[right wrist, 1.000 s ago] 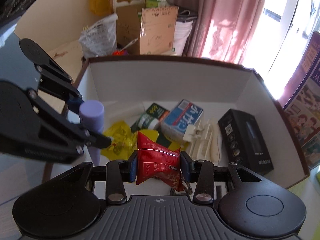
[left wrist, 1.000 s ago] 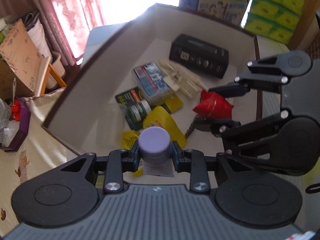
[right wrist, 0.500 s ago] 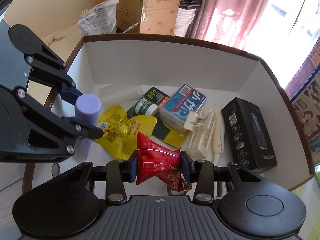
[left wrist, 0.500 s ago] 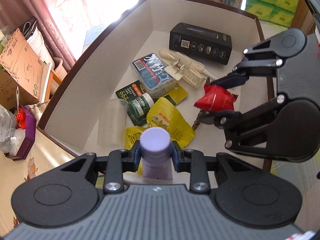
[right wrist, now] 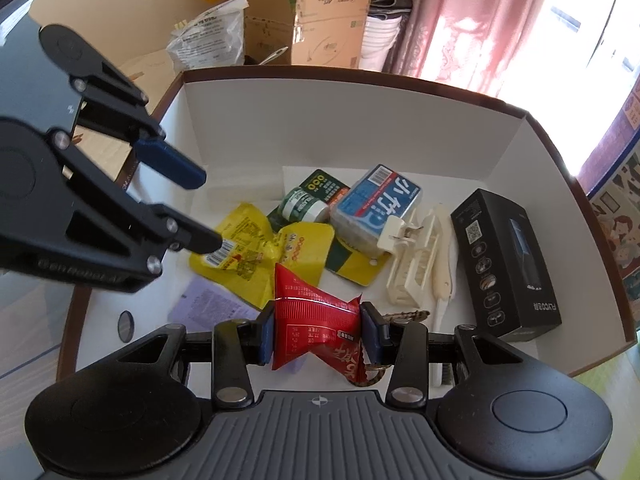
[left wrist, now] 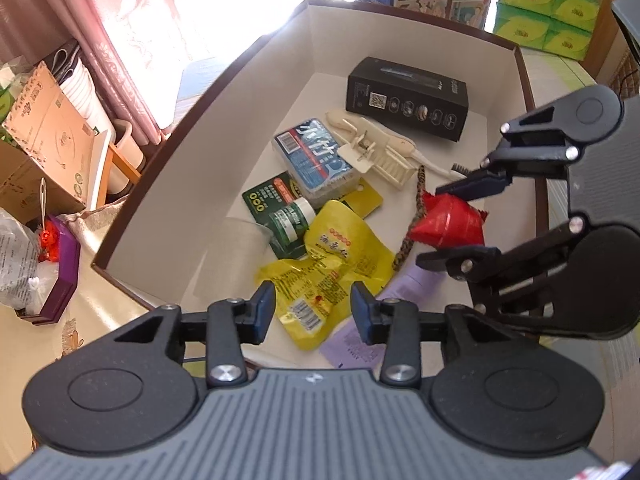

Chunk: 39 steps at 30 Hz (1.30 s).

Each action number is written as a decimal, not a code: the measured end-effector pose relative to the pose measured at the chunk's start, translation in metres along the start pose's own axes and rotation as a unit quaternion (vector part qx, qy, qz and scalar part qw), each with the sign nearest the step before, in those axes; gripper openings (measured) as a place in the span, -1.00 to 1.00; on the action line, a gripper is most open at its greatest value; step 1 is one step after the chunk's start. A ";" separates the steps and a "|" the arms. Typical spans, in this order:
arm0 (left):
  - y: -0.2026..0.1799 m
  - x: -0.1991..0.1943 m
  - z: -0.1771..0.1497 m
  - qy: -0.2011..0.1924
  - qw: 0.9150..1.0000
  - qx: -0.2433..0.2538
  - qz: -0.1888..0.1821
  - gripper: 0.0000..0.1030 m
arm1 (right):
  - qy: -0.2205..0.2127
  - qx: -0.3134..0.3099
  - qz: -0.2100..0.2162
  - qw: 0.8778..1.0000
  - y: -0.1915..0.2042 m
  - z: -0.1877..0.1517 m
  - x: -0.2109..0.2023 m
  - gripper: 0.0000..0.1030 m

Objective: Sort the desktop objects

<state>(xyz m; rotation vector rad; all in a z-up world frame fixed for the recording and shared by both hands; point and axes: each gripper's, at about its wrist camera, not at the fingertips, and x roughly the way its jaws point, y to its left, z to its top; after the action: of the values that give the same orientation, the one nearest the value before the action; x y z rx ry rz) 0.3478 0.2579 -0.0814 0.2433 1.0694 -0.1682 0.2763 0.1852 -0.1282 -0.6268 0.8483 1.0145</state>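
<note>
The right gripper point(right wrist: 318, 334) pinches a red snack packet point(right wrist: 316, 320) firmly between its two blue pads, low in the middle of the right wrist view, and it holds the packet above the near part of the white box point(right wrist: 320, 120). The left gripper point(left wrist: 313, 312) has its fingers spread apart with nothing between them; it hangs over the near edge of the same box, at the bottom centre of the left wrist view. Just beside its right finger a lilac tube point(left wrist: 394, 292) lies flat on the box floor, partly under the yellow pouch point(left wrist: 332, 256). Further in lie a green jar point(left wrist: 290, 220) on a green and yellow card point(left wrist: 266, 196), a blue packet point(left wrist: 314, 158) with large white Chinese characters and a barcode, a cream plastic clip point(left wrist: 380, 152), a braided cord point(left wrist: 414, 220) and, in the upper right, a black box point(left wrist: 408, 98) with a QR code and a row of icons; I think its end reads "FLYCO". On the side of the left gripper I can read "GenRobot". I judge that the sorting is far along: many things are already in the box, the tube seems put down, and the red packet is not yet released. What is left outside I cannot tell, only a small dark disc point(right wrist: 126, 324) near the box rim at lower left.
</note>
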 end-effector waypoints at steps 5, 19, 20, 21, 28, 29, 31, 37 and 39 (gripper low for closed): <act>0.004 -0.006 0.000 -0.003 1.000 -0.008 0.001 -0.20 | -0.005 0.004 0.036 0.999 0.004 0.001 -0.002 -0.06; 0.004 -0.034 -0.007 -0.034 0.998 -0.055 0.017 0.54 | -0.054 0.046 0.024 0.997 -0.001 -0.012 -0.035 0.84; 0.003 -0.037 -0.007 -0.037 0.997 -0.060 0.018 0.55 | -0.056 0.050 0.023 0.997 -0.002 -0.013 -0.038 0.86; 0.003 -0.040 -0.007 -0.038 0.997 -0.064 0.019 0.57 | -0.058 0.053 0.021 0.997 -0.003 -0.014 -0.041 0.90; -0.006 -0.065 -0.010 -0.061 0.993 -0.088 0.041 0.73 | -0.075 0.075 0.005 0.994 -0.011 -0.022 -0.065 0.96; -0.008 -0.069 -0.011 -0.065 0.993 -0.090 0.045 0.74 | -0.080 0.079 0.003 0.994 -0.013 -0.024 -0.069 0.96; -0.014 -0.079 -0.013 -0.074 0.992 -0.093 0.053 0.82 | -0.088 0.089 0.000 0.992 -0.015 -0.029 -0.078 0.96; -0.034 -0.113 -0.024 -0.114 0.984 -0.109 0.080 0.93 | -0.110 0.111 -0.010 0.988 -0.015 -0.045 -0.109 0.96; -0.039 -0.123 -0.028 -0.120 0.982 -0.123 0.079 0.93 | -0.115 0.115 -0.013 0.987 -0.014 -0.052 -0.119 0.97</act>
<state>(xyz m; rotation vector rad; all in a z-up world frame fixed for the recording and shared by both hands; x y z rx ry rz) 0.2561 0.2303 0.0099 0.0815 0.8180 0.0776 0.2403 0.0833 -0.0546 -0.3158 0.7370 0.9284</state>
